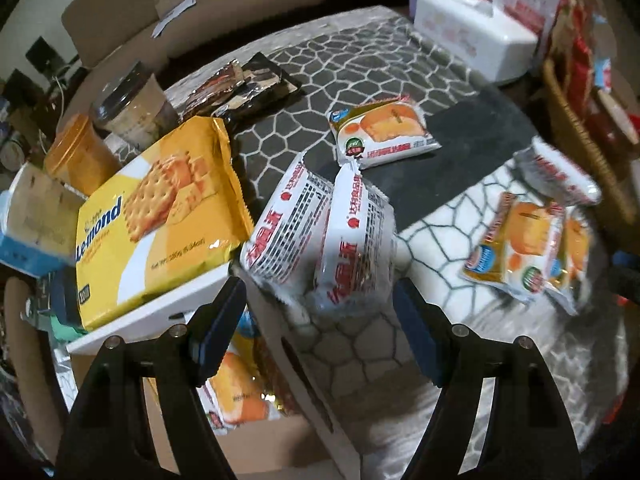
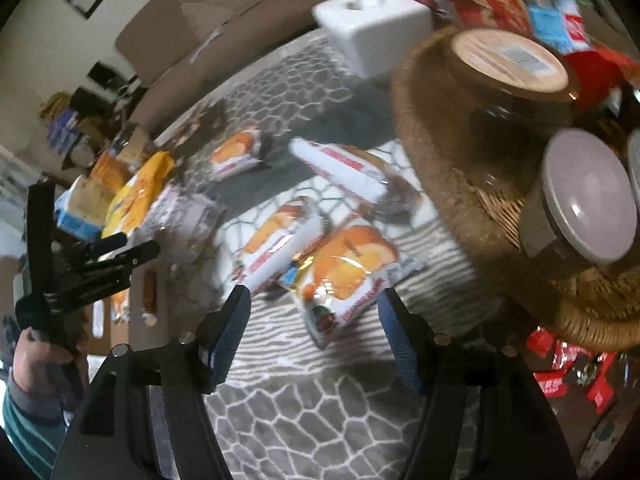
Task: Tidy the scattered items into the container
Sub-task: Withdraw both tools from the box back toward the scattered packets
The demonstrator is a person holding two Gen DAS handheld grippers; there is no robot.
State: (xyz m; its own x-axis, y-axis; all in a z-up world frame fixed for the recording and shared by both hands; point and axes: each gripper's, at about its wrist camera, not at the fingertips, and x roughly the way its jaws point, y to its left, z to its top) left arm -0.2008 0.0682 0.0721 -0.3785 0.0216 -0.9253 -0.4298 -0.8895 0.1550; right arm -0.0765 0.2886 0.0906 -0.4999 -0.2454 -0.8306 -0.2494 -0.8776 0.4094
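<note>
Two grippers, both with jaws spread and nothing between the pads.

Left gripper (image 1: pixel 320 320): hangs over the near edge of the patterned mat (image 1: pixel 360 344), above the rim of a cardboard box (image 1: pixel 280 440), which I take to be the container; one orange-printed packet (image 1: pixel 236 396) already lies inside. Just ahead of the tips stand two white-and-red snack packets (image 1: pixel 320 232), leaning on each other at the box's lip, untouched.

Right gripper (image 2: pixel 314 332): points down at an orange cake packet (image 2: pixel 348 276) lying flat on the mat, overlapping a second like it (image 2: pixel 276 244). A wicker basket (image 2: pixel 440 184) crowds its right side.

Further out: one more orange packet (image 1: pixel 380 132) mid-mat, a yellow cracker pack (image 1: pixel 160 216) on a white shelf edge at left.

Handling advice, right side: lower squarely over the top packet's short width, pinch the body rather than the crimped end, and lift clear so the packet beneath does not drag along. Film is slippery; close firmly.
</note>
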